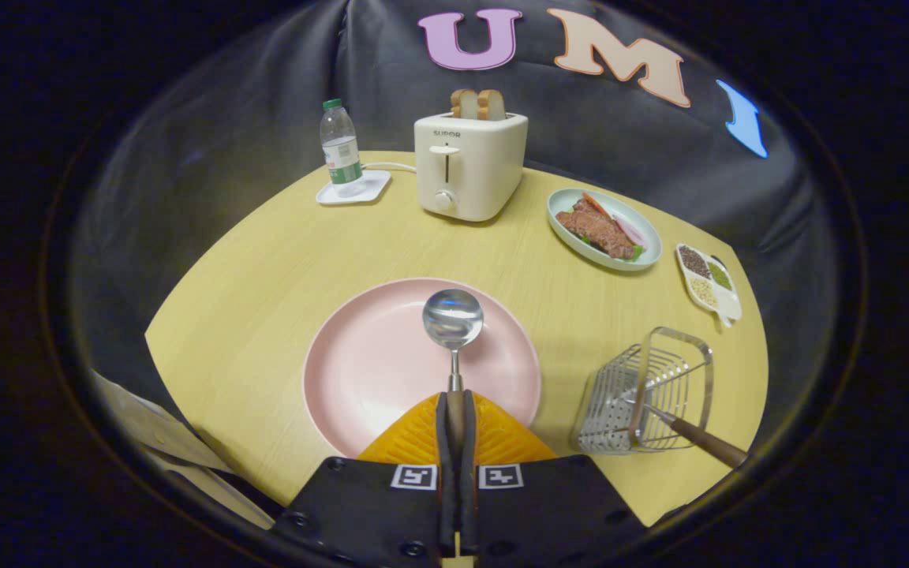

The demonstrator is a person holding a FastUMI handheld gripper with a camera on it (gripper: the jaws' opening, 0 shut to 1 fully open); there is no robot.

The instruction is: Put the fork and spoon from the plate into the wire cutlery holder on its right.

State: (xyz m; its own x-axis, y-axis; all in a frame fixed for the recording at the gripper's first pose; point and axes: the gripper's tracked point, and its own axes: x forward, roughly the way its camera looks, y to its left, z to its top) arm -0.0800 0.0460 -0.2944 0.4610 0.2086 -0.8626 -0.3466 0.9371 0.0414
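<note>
My gripper [454,410] is shut on the wooden handle of a metal spoon [453,319]. The spoon's shiny bowl sticks out ahead of the fingers, above the middle of the pink plate [360,371]. The plate's bare surface shows around the spoon. To the plate's right stands the wire cutlery holder [644,390]. A utensil with a brown wooden handle [707,443] leans in the holder, its handle sticking out toward the table's near right edge; its head is hidden inside the wire.
Beyond the plate stands a cream toaster [469,166] with two bread slices. A water bottle [341,148] rests on a white coaster at the back left. A plate of meat [604,229] and a small spice dish [708,282] lie back right. The round wooden table [249,284] ends near the holder.
</note>
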